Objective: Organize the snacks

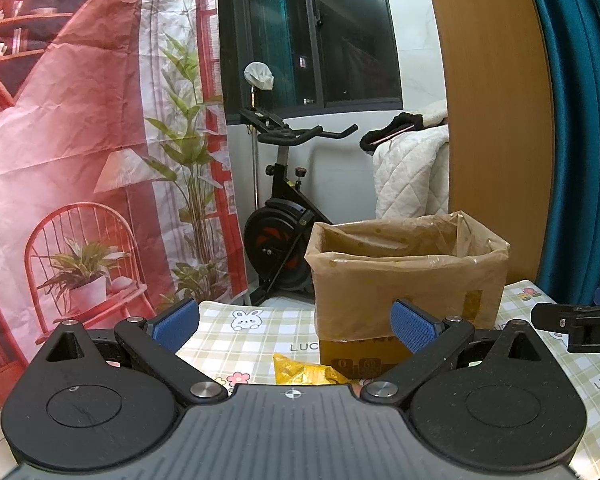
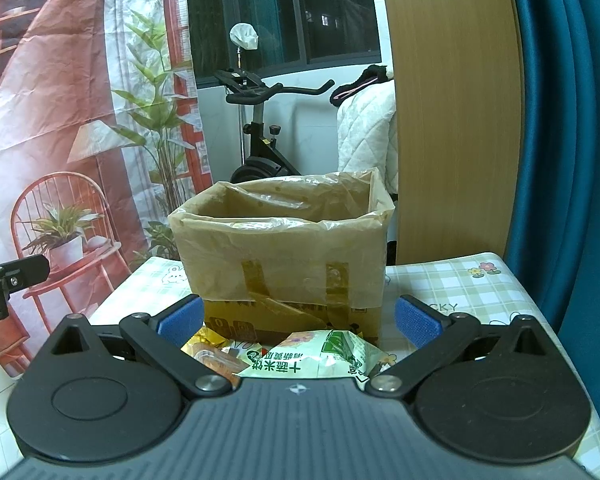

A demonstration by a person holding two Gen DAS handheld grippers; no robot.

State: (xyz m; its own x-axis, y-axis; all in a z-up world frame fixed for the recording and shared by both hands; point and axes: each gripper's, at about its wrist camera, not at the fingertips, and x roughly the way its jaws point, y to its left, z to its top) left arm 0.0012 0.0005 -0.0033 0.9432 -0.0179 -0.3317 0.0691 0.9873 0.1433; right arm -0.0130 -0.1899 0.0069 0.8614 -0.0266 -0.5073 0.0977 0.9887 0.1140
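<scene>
A cardboard box lined with a brownish plastic bag (image 1: pixel 408 276) (image 2: pixel 284 248) stands on the checked tablecloth (image 1: pixel 244 336) (image 2: pixel 468 292). In the left wrist view a yellow snack packet (image 1: pixel 304 372) lies in front of the box, below my open left gripper (image 1: pixel 296 326), whose blue pads hold nothing. In the right wrist view a green and white snack packet (image 2: pixel 320 356) and an orange-gold packet (image 2: pixel 212 354) lie in front of the box, under my open right gripper (image 2: pixel 300 320). The box's inside is hidden from both views.
A printed red backdrop (image 1: pixel 80 160) hangs at the left. Beyond the table stand an exercise bike (image 1: pixel 284 216) and a white quilted cover (image 1: pixel 412 172). A wooden panel (image 2: pixel 452 112) and teal curtain (image 2: pixel 568 120) close the right side. The other gripper shows at the frame edges (image 1: pixel 580 326).
</scene>
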